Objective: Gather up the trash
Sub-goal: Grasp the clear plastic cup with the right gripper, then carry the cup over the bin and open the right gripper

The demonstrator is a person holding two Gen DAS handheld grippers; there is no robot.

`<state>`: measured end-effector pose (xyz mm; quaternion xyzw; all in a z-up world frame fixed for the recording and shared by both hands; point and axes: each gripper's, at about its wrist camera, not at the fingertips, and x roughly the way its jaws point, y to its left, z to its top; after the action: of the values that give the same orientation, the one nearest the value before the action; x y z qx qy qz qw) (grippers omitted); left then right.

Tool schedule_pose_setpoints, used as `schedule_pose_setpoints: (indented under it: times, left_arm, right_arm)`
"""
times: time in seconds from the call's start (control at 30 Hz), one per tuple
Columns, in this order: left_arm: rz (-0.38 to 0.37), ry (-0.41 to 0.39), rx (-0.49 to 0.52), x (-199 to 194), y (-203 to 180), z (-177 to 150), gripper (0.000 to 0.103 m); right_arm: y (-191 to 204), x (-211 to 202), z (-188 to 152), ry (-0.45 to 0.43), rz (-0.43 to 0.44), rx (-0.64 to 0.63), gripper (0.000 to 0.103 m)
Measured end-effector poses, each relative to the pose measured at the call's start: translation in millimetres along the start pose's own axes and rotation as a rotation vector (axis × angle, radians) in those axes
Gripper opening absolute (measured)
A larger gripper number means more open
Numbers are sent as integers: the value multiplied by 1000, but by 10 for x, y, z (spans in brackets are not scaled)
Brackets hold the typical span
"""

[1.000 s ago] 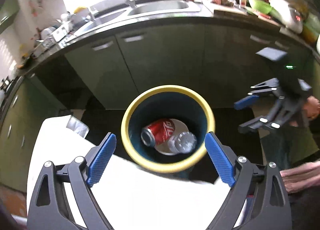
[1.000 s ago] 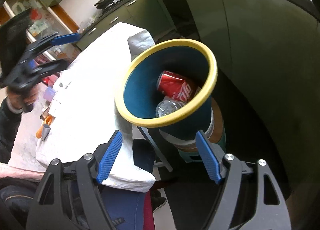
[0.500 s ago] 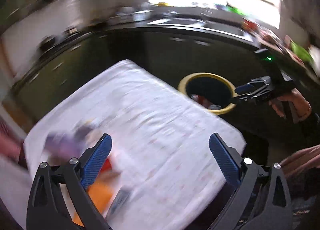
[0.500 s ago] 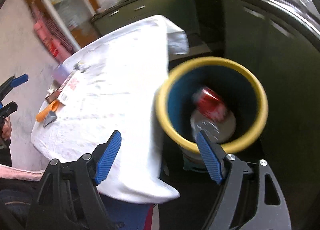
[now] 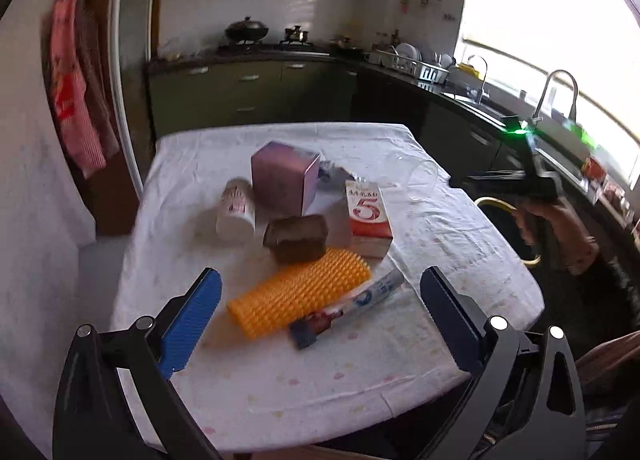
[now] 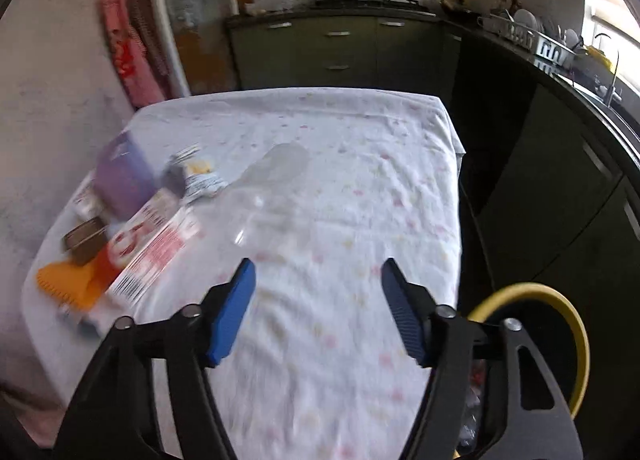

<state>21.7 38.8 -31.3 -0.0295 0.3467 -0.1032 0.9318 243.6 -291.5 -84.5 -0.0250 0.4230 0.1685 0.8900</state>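
Observation:
My left gripper [image 5: 320,320] is open and empty above the near edge of the white-clothed table [image 5: 460,228]. On the table lie a purple box [image 5: 284,176], a white bottle [image 5: 236,210], a brown tin [image 5: 298,238], a red-and-white carton [image 5: 368,218], an orange spiky roller [image 5: 298,296], a tube [image 5: 348,308] and a clear plastic bottle [image 5: 416,176]. My right gripper [image 6: 316,312] is open and empty over the table, with the clear bottle [image 6: 272,188] ahead. The yellow-rimmed bin [image 6: 576,324] stands at its right.
Dark green kitchen cabinets [image 5: 248,96] run along the back and right, with a sink and tap [image 5: 556,96] under the window. A red cloth [image 5: 76,100] hangs on the left wall. The right gripper [image 5: 504,180] and hand show at the table's right edge.
Both grippers have swung away from the bin, which holds a red can and a bottle, and now face the table with its items. Both stayed open.

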Motion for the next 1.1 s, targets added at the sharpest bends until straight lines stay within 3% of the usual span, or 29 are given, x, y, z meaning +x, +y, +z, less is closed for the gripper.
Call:
schedule_pose_setpoints:
  times: [0.2,0.37,0.43,0.47,0.83,0.97,1.1]
  left_arm:
    - [-20,15,-33,89,101,-116,98]
    - [-34,20,-39,159,103,-158,98]
    - [-35,23,-38,174,92,-167,98]
    - [-35,23,-38,177,88,-171,98]
    - [-41,9,11,178,-110,-165,98]
    - [-58,2,36,172,-215,-148,98]
    - [-73,0,64,199,-330,-138,98]
  right_arm:
    - [30,370,189,7,-26,52,41]
    - [15,499,244,12,7,79,29]
    - [15,498,253,2,5,82,9]
    - [11,490,258,-4,8,84,5]
    - [-159,-95,139,-79,76,135,4]
    - [-442,-508,-73,-121,43,181,4]
    - [-863,-770,-348,-115,-46,239,4]
